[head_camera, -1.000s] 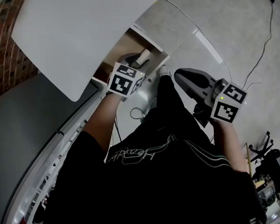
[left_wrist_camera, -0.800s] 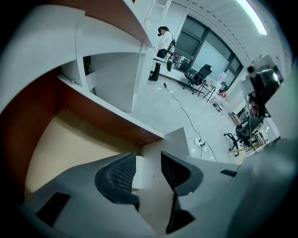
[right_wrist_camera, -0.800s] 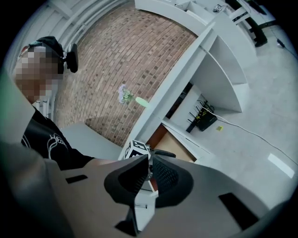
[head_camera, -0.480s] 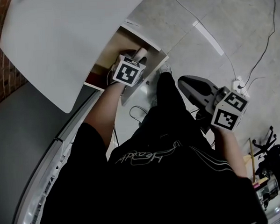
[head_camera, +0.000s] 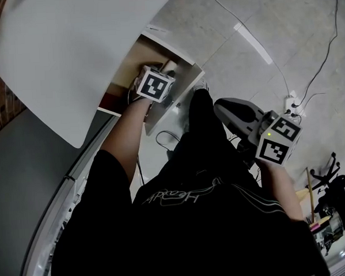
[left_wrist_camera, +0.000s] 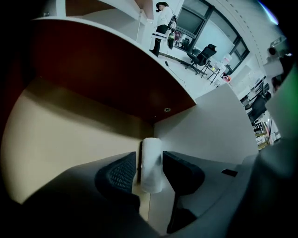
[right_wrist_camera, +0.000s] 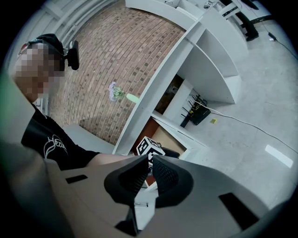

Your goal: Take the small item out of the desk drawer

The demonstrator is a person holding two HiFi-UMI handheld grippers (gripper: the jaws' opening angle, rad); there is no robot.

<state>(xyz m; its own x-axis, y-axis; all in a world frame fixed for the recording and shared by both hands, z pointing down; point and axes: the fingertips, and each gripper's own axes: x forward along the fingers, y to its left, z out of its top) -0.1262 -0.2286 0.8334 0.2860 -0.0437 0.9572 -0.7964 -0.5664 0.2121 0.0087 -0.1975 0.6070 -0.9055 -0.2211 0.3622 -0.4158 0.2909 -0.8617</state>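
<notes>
left tongs sit apart around the small white cylinder at 12 o'clock. looks light and slick, so pinch it mid-body. right tongs are together, empty.

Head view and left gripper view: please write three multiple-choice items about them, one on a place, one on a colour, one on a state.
1. Where is the small white cylinder?
A) on the white desk top
B) between the jaws of the left gripper, inside the desk drawer
C) on the grey floor

2. What colour is the drawer's floor?
A) blue
B) black
C) beige

3. How is the drawer?
A) pulled open
B) shut
C) taken off entirely

Answers: 1 B, a jaw stands on each side of it; 2 C, a pale beige board shows; 3 A, its inside lies exposed.
</notes>
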